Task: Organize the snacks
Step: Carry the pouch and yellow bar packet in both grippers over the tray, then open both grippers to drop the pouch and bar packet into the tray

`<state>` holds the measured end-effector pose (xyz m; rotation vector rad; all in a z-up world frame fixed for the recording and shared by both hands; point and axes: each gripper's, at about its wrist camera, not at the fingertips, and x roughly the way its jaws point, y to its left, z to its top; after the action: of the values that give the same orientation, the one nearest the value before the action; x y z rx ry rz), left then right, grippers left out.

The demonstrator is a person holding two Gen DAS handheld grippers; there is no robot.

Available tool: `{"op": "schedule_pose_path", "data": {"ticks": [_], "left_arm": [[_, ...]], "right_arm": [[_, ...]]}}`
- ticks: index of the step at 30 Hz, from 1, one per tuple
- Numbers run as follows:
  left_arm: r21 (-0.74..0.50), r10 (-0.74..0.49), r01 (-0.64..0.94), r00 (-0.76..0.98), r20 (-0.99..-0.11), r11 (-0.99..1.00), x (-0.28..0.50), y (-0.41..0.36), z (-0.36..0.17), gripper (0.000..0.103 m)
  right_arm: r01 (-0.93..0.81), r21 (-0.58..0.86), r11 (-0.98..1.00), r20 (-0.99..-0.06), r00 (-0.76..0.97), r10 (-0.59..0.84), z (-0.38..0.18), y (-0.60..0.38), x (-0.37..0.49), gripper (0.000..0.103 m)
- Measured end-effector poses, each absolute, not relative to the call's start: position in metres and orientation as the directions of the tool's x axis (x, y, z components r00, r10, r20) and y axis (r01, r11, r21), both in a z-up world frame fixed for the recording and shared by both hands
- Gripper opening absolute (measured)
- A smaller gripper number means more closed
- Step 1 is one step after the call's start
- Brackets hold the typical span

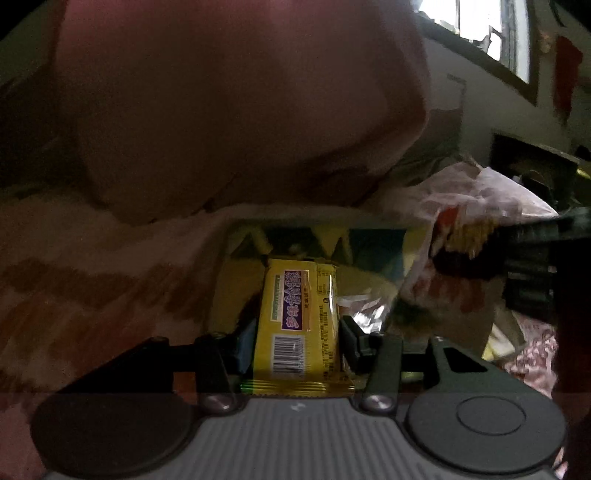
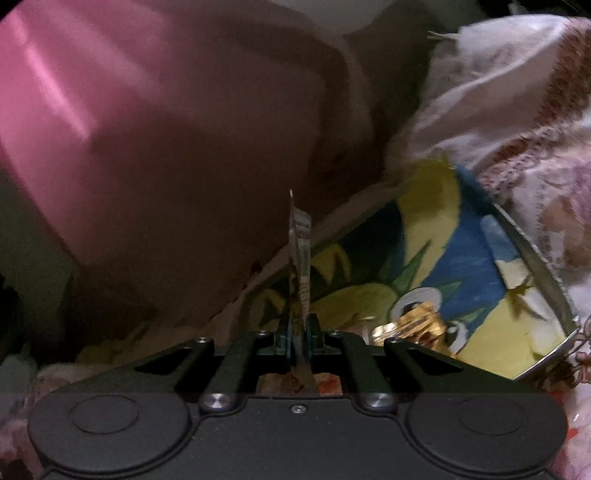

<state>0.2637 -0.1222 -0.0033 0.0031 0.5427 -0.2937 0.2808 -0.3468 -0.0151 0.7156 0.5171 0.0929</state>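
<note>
My left gripper (image 1: pixel 297 343) is shut on a yellow snack packet (image 1: pixel 299 314) with a purple label and a barcode; the packet stands lengthwise between the pads. My right gripper (image 2: pixel 299 328) is shut on a thin silvery packet (image 2: pixel 301 251), seen edge-on and sticking up ahead of the fingers. In the left wrist view the right gripper (image 1: pixel 465 254) comes in from the right, blurred, holding a red, white and yellow packet (image 1: pixel 452 229). Below both lies a tray (image 2: pixel 535 258) with a yellow and blue cartoon print and a metal rim. A gold-wrapped snack (image 2: pixel 413 326) lies in it.
A big pink cushion-like mass (image 2: pixel 147 129) fills the upper left of both views, close to the grippers. Patterned lace cloth (image 2: pixel 517 110) lies bunched at the right of the tray. A crumpled plastic bag (image 1: pixel 491 195) and a bright window (image 1: pixel 476 22) are at the right.
</note>
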Motion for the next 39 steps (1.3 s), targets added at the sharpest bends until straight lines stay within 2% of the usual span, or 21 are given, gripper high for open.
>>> {"op": "schedule_pose_path", "data": {"ticks": [8, 20, 27, 31, 36, 39], "left_arm": [[-0.058, -0.312, 0.335, 0.782, -0.54, 0.941, 0.308, -0.163, -0.016, 0.052], [0.01, -0.29, 0.374, 0.735, -0.613, 0.927, 0.316, -0.196, -0.035, 0.052], [0.018, -0.273, 0.375, 0.706, -0.653, 0.927, 0.317, -0.198, -0.036, 0.054], [0.024, -0.265, 0.367, 0.713, -0.65, 0.93, 0.315, -0.196, -0.031, 0.069], [0.036, -0.262, 0.367, 0.725, -0.637, 0.929, 0.307, -0.194, -0.021, 0.081], [0.039, -0.261, 0.366, 0.732, -0.629, 0.93, 0.3, -0.19, -0.014, 0.086]], "right_arm": [[0.19, 0.64, 0.744, -0.495, 0.843, 0.211, -0.035, -0.37, 0.292, 0.009], [0.334, 0.518, 0.787, -0.648, 0.754, 0.106, -0.042, -0.379, 0.3, 0.027], [0.36, 0.48, 0.8, -0.694, 0.714, 0.095, -0.035, -0.374, 0.299, 0.059], [0.368, 0.482, 0.795, -0.705, 0.702, 0.102, -0.027, -0.377, 0.298, 0.082], [0.37, 0.527, 0.765, -0.692, 0.71, 0.134, -0.012, -0.382, 0.292, 0.099], [0.351, 0.542, 0.763, -0.683, 0.714, 0.156, -0.001, -0.382, 0.286, 0.102]]}}
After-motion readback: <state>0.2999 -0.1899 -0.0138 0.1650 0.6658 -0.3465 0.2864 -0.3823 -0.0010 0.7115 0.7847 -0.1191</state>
